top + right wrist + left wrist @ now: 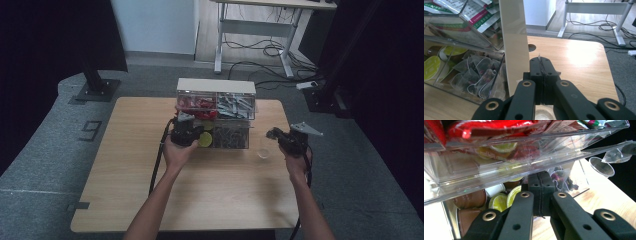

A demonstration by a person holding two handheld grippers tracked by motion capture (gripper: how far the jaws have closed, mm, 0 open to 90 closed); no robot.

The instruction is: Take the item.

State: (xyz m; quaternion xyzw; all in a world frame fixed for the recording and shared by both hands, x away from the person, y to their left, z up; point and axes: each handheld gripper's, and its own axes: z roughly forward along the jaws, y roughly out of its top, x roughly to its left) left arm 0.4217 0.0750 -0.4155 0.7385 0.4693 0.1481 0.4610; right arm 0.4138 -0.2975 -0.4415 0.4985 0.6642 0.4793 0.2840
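A clear two-tier organizer (216,86) stands at the table's far middle. My left gripper (190,122) (541,178) is shut, its tips against the front of the lower drawer, beside brown and yellow-green capsules (499,202); whether it pinches the drawer's edge I cannot tell. To the right of the organizer, my right gripper (272,133) (541,61) is shut on a thin, translucent tea bag (616,153). The bag hangs just above a small clear cup (263,152) (602,166) on the table. More tea bags (479,72) fill the lower right compartment.
Red packets (200,105) and pale sachets (235,104) fill the upper drawers. A round hole (532,47) is cut in the wooden table (200,200) behind the organizer. A desk with loose cables (260,50) and black stands (95,85) are on the floor beyond.
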